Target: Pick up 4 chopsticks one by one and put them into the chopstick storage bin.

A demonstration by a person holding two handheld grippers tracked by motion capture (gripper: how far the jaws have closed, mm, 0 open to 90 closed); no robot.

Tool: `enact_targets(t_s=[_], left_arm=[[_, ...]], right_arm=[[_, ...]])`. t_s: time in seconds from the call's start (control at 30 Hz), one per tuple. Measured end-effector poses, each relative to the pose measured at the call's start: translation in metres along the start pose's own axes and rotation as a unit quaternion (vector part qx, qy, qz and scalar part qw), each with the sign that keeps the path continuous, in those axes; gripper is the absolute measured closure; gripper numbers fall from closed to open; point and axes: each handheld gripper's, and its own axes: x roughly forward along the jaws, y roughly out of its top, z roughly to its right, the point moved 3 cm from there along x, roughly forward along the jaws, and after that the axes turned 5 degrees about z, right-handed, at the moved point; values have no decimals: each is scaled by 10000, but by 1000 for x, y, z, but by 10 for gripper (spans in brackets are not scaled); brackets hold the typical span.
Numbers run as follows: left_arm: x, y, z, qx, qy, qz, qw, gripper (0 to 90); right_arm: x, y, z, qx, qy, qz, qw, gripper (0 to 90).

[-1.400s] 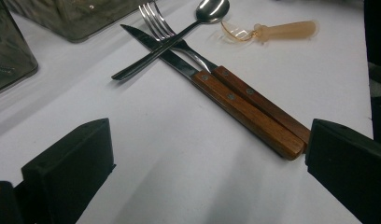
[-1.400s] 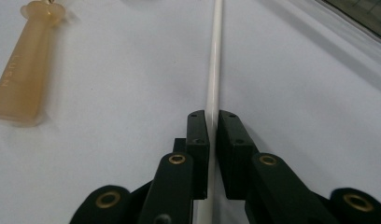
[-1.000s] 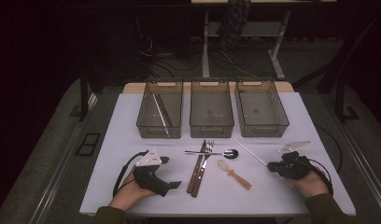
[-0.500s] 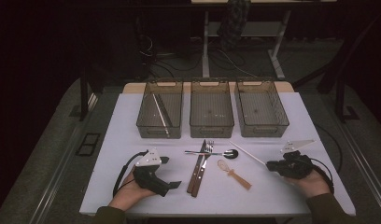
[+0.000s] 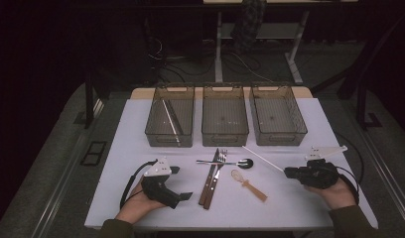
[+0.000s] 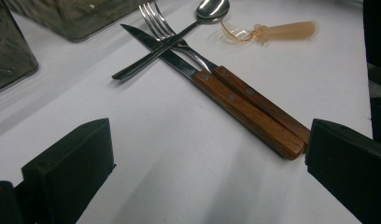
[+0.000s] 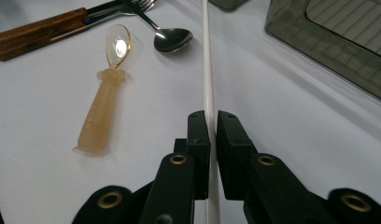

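From above, your right gripper (image 5: 288, 172) sits at the right edge of the white table (image 5: 300, 208), clamped on one end of a thin white stick (image 5: 262, 158) that angles away toward the three grey bins (image 5: 225, 141). The left bin (image 5: 169, 139) already holds one slim stick-like piece; the middle and right bins look bare, so the sorting appears barely begun. Your left gripper (image 5: 183, 196) rests near the table's front, grasping nothing.

Along the left gripper's jaws, you see them standing wide apart over bare tabletop. Ahead lie the wooden-handled knife (image 6: 216, 91) and fork (image 6: 254, 100) side by side, with the steel spoon (image 6: 179, 37) crossed over their blades and the small amber spoon (image 6: 282, 30) beyond. All four wait untouched.

Along the right gripper's jaws, the pads (image 7: 198, 135) pinch the white stick (image 7: 206, 70), which runs straight forward, low over the table, past the steel spoon's bowl (image 7: 172, 39). A bin's corner (image 7: 319, 42) stands just to its right. By this showing, you have the stick in hand but not yet carried to a bin, and the rest of the cutlery is left to do.
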Motion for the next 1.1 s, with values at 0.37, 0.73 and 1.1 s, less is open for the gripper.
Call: enact_targets(t_s=[0.37,0.73,1.1], left_arm=[[1,-1,-2,-35,12,-7,10000,0],[1,-1,-2,-61,15,-2,10000,0],[1,0,-1,-86,15,36,10000,0]], right_arm=[[-2,11,-5,-153,221,253,9993,838],[0,25,-10,-235,326,434,9983,838],[10,52,-15,-309,397,678,9964,839]])
